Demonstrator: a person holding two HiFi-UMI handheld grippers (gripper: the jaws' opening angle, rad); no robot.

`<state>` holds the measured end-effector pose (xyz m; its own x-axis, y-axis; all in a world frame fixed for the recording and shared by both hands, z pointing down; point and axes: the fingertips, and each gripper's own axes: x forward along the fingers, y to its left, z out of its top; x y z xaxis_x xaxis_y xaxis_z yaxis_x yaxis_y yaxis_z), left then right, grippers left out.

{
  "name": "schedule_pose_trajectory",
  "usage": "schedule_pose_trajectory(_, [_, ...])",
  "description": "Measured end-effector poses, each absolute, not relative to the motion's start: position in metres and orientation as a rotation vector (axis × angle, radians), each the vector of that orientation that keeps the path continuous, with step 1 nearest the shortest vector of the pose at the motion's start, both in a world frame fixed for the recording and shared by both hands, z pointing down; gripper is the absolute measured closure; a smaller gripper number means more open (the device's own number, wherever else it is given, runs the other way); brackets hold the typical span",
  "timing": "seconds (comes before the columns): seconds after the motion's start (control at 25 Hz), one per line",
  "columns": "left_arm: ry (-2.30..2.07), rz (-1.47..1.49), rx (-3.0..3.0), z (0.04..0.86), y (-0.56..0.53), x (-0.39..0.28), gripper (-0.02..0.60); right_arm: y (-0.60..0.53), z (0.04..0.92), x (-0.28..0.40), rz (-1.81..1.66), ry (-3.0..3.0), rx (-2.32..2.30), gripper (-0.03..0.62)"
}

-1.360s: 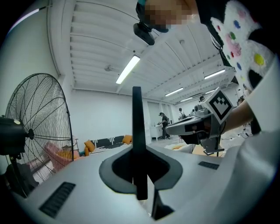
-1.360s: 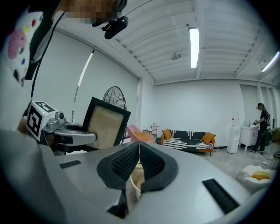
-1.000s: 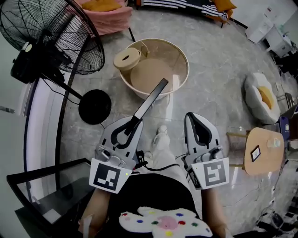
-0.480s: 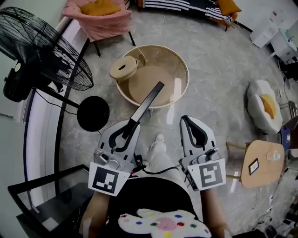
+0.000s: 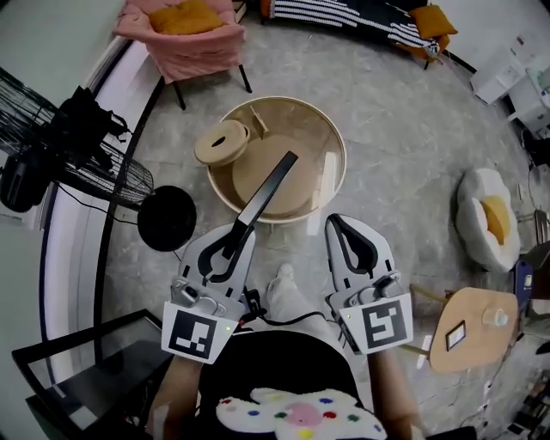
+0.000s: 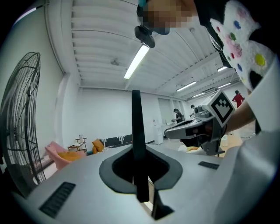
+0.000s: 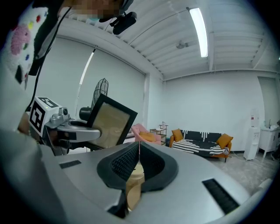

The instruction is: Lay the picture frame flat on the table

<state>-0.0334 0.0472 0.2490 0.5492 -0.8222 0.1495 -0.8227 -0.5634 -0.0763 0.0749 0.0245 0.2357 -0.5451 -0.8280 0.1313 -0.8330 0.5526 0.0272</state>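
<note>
Left tool (image 5: 239, 230), clamped on the picture frame (image 5: 268, 191), should tip it flat over the round desk (image 5: 340, 163) ahead; right tool (image 5: 341, 225) closed, empty.

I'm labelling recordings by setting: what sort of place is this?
Probably a lounge staged in a large white hall: pink armchair, black-and-white striped sofa and round pale wooden table on a grey floor.

The picture frame (image 5: 268, 191) has a smooth, matt black rim around a dull brown, board-like panel. The left gripper (image 5: 241, 229) and the right gripper (image 5: 337, 220) have smooth matt grey plastic shells and black ribbed pads. At twelve o'clock, the round table (image 5: 345, 156) shows pale wood under a glossy clear top. The floor (image 5: 404, 112) looks like polished grey stone.
</note>
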Motion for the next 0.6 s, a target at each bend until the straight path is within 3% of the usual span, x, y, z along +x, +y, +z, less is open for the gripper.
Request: schedule_pose_trajectory(0.6, [-1.534, 0.298, 2.711, 0.249, 0.012, -0.029, 0.541, -0.015, 0.243, 0.089, 0.138, -2.671, 1.383, 0.560])
